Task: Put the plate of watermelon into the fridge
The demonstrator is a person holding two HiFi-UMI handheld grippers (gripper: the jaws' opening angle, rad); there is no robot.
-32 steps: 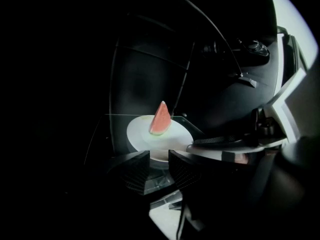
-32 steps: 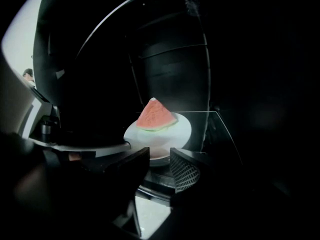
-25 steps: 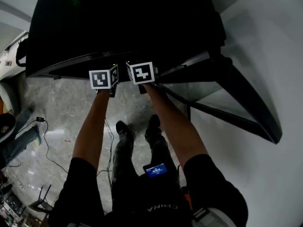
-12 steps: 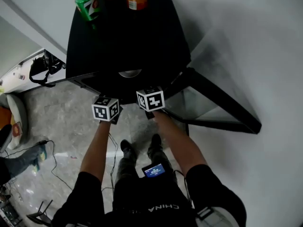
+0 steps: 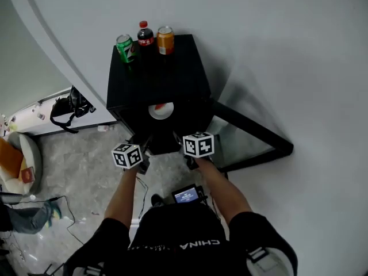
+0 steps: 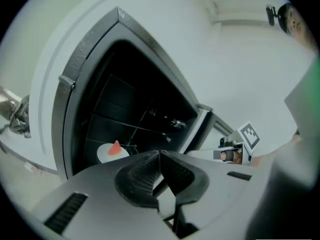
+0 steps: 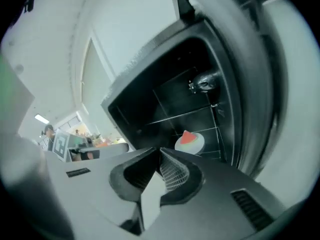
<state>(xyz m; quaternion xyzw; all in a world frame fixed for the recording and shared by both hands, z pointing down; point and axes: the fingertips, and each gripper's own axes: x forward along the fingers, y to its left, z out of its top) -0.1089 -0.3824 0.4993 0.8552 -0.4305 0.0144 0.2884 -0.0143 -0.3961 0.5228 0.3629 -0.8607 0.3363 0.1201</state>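
Note:
A white plate with a red watermelon wedge (image 5: 161, 110) rests on a wire shelf inside the small black fridge (image 5: 155, 73); it also shows as the plate (image 6: 112, 151) and the plate (image 7: 189, 141) in the two gripper views. The fridge door (image 5: 253, 137) stands swung open to the right. My left gripper (image 5: 145, 145) and right gripper (image 5: 179, 138) hover side by side just in front of the opening, clear of the plate. Both are closing, the left gripper's (image 6: 159, 153) and right gripper's (image 7: 160, 150) tips meeting with nothing between them.
A green can (image 5: 124, 48), a cola bottle (image 5: 145, 36) and an orange can (image 5: 165, 39) stand on the fridge's top at the back. A black bag (image 5: 66, 109) lies on a low white ledge to the left. White walls close in behind and to the right.
The view has pulled back from the fridge, so its whole top with the drinks now shows. Both grippers have drawn away from the opening, and the plate stays on the shelf.

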